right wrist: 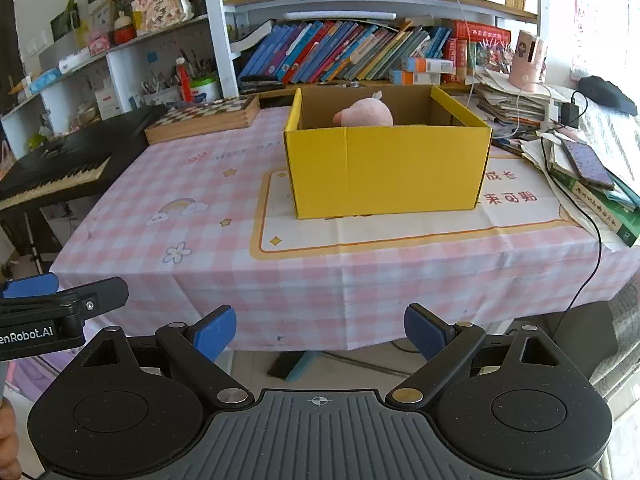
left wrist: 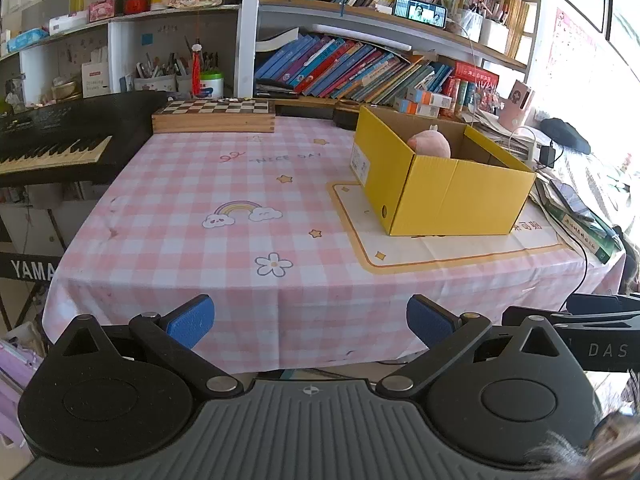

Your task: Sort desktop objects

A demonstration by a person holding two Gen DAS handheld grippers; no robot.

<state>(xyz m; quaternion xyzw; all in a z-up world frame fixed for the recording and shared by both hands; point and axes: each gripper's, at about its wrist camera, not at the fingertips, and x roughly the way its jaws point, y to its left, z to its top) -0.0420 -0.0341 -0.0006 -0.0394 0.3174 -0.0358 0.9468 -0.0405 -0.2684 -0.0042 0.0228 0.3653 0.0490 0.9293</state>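
From my left wrist camera I am seeing the open yellow cardboard box [left wrist: 440, 184] at an angle, corner toward me, with a white label on its left side that the other view is not showing; the box is sitting on a cream placemat with an orange border [left wrist: 400, 248], on the right half of the pink-and-white checked tablecloth [left wrist: 192, 200]. My right wrist camera is facing the box nearly square on and is giving me more of its brown inside, where a pink plush toy [right wrist: 366, 114] is lying against the far wall, only its rounded top showing over the near wall. The left view is also giving me the black Yamaha keyboard [left wrist: 60, 144] at the table's left edge and the wooden chessboard box [left wrist: 214, 116] at the back; the right view is adding the leaning stack of books and papers [right wrist: 580, 168] just beside the box on the right. I am holding my left gripper [left wrist: 310, 322] back off the near edge of the table, level and pointing across it, blue-padded fingers [left wrist: 192, 320] spread wide with nothing between them. My right gripper [right wrist: 318, 332] is sitting likewise short of the table edge, pads wide apart and empty, with the left gripper beside it at the frame's left edge.
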